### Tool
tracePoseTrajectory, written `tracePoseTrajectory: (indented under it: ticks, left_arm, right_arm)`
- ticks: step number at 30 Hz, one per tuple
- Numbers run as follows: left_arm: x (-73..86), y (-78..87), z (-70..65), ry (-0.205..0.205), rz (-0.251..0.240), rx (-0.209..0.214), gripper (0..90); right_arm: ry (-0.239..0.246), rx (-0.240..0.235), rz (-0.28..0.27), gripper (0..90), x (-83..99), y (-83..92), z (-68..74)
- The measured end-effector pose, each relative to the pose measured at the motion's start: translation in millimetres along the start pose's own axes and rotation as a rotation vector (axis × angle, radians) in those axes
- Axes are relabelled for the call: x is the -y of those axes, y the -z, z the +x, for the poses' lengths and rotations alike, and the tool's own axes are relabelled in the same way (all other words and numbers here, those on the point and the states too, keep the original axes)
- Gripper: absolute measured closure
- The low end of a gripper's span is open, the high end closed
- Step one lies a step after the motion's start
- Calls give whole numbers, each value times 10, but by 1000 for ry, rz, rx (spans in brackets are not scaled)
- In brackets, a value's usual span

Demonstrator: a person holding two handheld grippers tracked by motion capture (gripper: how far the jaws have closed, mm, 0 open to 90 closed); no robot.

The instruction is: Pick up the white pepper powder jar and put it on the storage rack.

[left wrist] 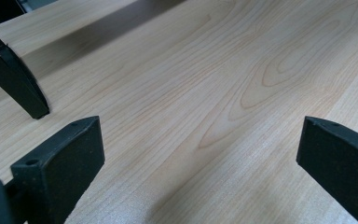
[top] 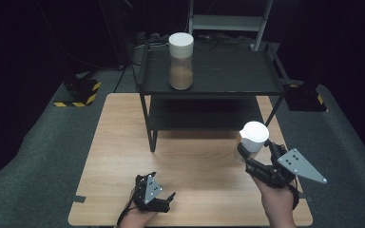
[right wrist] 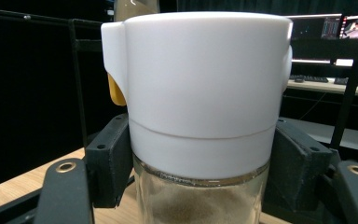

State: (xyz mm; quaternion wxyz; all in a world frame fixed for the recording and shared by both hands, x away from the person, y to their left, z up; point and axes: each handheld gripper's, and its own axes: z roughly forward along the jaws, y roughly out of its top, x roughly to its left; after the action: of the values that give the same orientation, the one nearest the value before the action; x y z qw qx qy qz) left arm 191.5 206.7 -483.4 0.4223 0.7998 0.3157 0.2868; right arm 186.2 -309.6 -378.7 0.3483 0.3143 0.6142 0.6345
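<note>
My right gripper point(top: 253, 151) is shut on a glass jar point(top: 252, 138) with a tall white lid, held upright above the right side of the wooden table point(top: 123, 142). Close up, the jar point(right wrist: 200, 121) holds brown powder, and both black pads point(right wrist: 109, 158) press its neck just under the lid. A second jar point(top: 181, 61) of the same kind, with brown powder inside, stands on the top of the black shelf point(top: 228, 71) at its left. My left gripper point(top: 164, 202) rests low at the table's front edge; its jaws point(left wrist: 200, 154) stand wide apart over bare wood.
The black shelf has a lower level point(top: 204, 114) and thin legs point(left wrist: 16, 79) on the table's far half. Grey carpet point(top: 38, 142) surrounds the table. Black and yellow striped bases point(top: 78, 92) sit at the far left and right.
</note>
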Motion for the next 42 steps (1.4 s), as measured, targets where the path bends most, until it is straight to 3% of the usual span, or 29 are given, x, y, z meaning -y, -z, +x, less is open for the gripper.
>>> tracePoseTrajectory:
  ticks: [42]
  left_arm:
    - [7,1,33,2,-4,18,11]
  right_arm:
    - [18,14,-37,303,-666,-310,-58]
